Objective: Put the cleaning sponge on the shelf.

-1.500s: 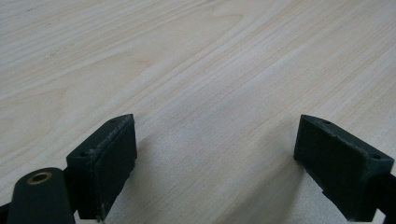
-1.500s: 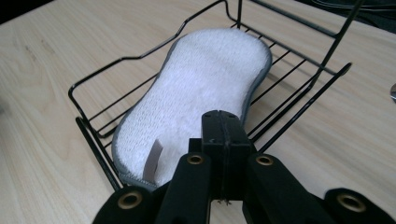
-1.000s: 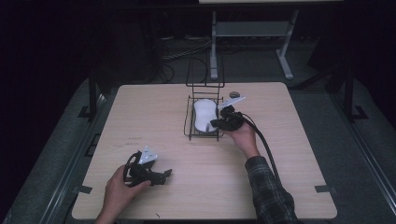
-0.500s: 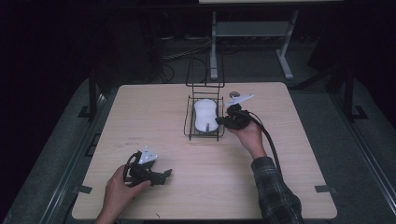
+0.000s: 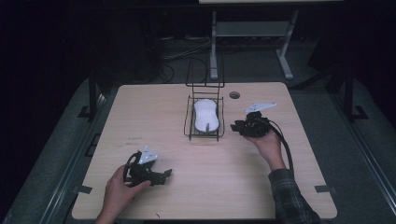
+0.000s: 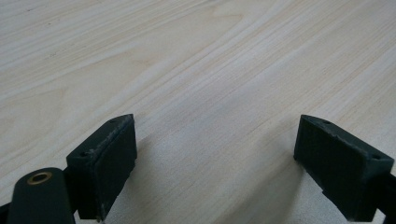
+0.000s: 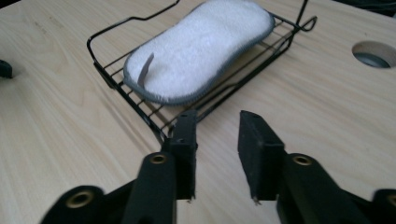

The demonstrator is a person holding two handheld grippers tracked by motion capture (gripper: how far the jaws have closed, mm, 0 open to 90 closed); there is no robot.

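Note:
A white pad with a grey edge [image 5: 206, 115] [image 7: 201, 46] lies flat in a black wire rack [image 5: 188, 126] [image 7: 112, 79] at the table's middle. My right gripper [image 5: 236, 127] [image 7: 217, 126] hovers just right of the rack's near corner. Its jaws point at the rack, a narrow gap apart and with nothing between them. Near the front left, my left gripper [image 5: 166, 175] [image 6: 215, 149] rests low over bare wood, jaws spread wide and empty.
The rack has a tall wire back [image 5: 205, 70] on its far side. A round cable hole [image 5: 234, 95] [image 7: 376, 53] sits in the table behind my right gripper. Dark floor and a metal stand [image 5: 252, 32] lie beyond the far edge.
My right gripper has drawn back to the right, away from the rack's side. The left gripper has stayed where it was.

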